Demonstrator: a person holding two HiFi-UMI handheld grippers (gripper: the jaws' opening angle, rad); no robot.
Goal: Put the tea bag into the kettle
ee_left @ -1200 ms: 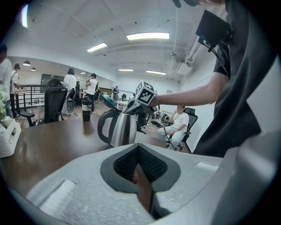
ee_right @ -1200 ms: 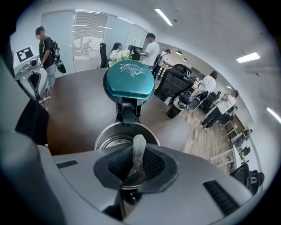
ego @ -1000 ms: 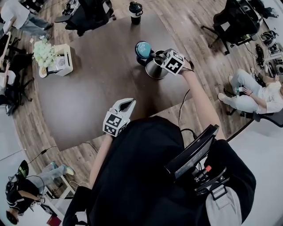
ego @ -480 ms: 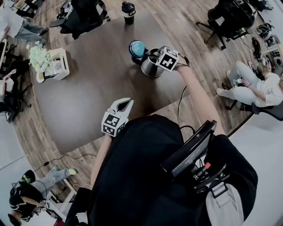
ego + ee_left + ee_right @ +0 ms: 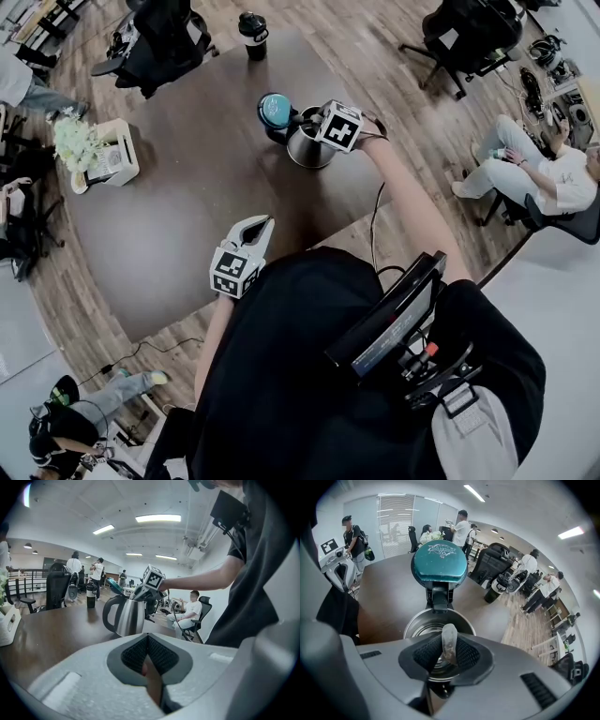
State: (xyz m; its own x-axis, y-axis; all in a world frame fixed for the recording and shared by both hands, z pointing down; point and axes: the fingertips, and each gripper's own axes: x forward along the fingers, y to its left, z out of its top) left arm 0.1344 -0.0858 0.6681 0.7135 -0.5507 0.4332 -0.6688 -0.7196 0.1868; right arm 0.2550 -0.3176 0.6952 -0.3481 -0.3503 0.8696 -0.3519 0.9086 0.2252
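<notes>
– Office room, wood-plank floor, dark brown table point(image 5: 187, 216): what stood on it?
– A steel kettle point(image 5: 305, 148) stood toward the far edge. Its teal lid point(image 5: 275, 110) was tipped back on the hinge, so the mouth lay open. Beyond it was a dark tumbler point(image 5: 251, 23). At the left edge was a white box point(image 5: 122, 155) with pale flowers.
– Where was the tea bag?
– The tea bag point(image 5: 449, 644) stood upright between the pads of the right gripper point(image 5: 315, 129), directly above the open mouth. In the right gripper view it showed against the kettle's round rim, with the lid behind. It was not yet inside the kettle.
– How did that gripper's jaws stand?
– They were opening, only slightly apart. Each pad touched a side of the bag, so the bag was held.
– And the other hand?
– The left gripper point(image 5: 262, 223) hung over the near part of the table, well apart from the kettle. The left gripper view showed its pads met, with nothing between them. That view also showed the kettle from the side, with the right gripper above it.
– Was anyone else present?
– A seated person point(image 5: 525, 178) was at the right, away from the table.
</notes>
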